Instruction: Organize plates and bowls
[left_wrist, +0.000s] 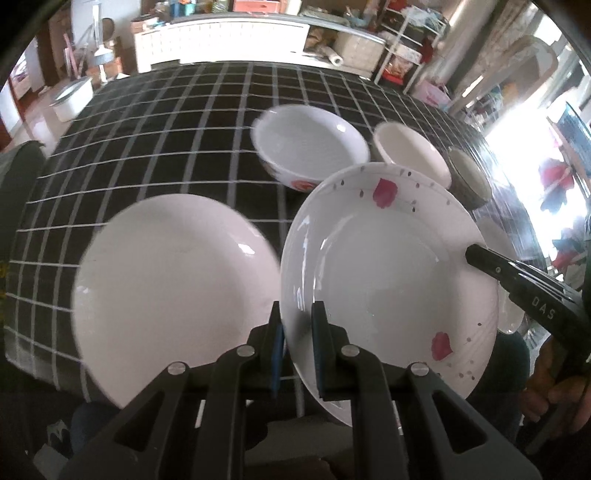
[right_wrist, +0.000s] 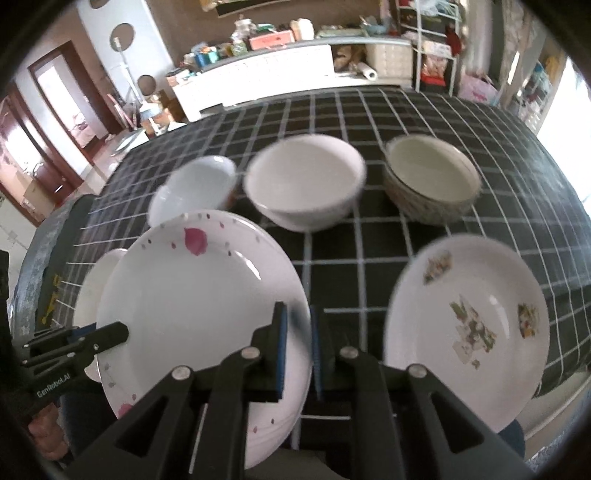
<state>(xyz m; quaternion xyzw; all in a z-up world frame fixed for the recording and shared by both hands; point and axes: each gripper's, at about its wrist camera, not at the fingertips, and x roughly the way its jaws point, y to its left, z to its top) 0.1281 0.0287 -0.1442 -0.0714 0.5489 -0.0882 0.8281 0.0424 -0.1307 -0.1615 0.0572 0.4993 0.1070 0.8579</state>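
Left wrist view: we saw the left hand-held gripper (left_wrist: 297, 343) pinching the near-left rim of the red-petal plate (left_wrist: 388, 273), blue pads on either side of the edge. The right hand-held gripper (left_wrist: 476, 256) reached in from the right and met the opposite rim of the same plate. We noted the plate tilted, partly overlapping the plain white plate (left_wrist: 166, 280) that lay to its left on the black grid-check surface (left_wrist: 147, 147). Beyond it stood a white bowl with a red mark (left_wrist: 310, 151), a cream bowl (left_wrist: 410, 153) and a dark-sided bowl (left_wrist: 469, 177), in a row toward the right.

Right wrist view: we saw the right hand-held gripper (right_wrist: 297, 347) with its pads nearly together on the right rim of the red-petal plate (right_wrist: 192, 306); the rim there was blurred, so the contact was hard to read. The left hand-held gripper (right_wrist: 122, 330) showed at the plate's left edge, its jaws pressed on the rim. A floral-print plate (right_wrist: 465, 325) lay to the right on the surface (right_wrist: 443, 122), apart from the held plate. Behind stood three bowls, the rightmost a patterned bowl (right_wrist: 430, 184).
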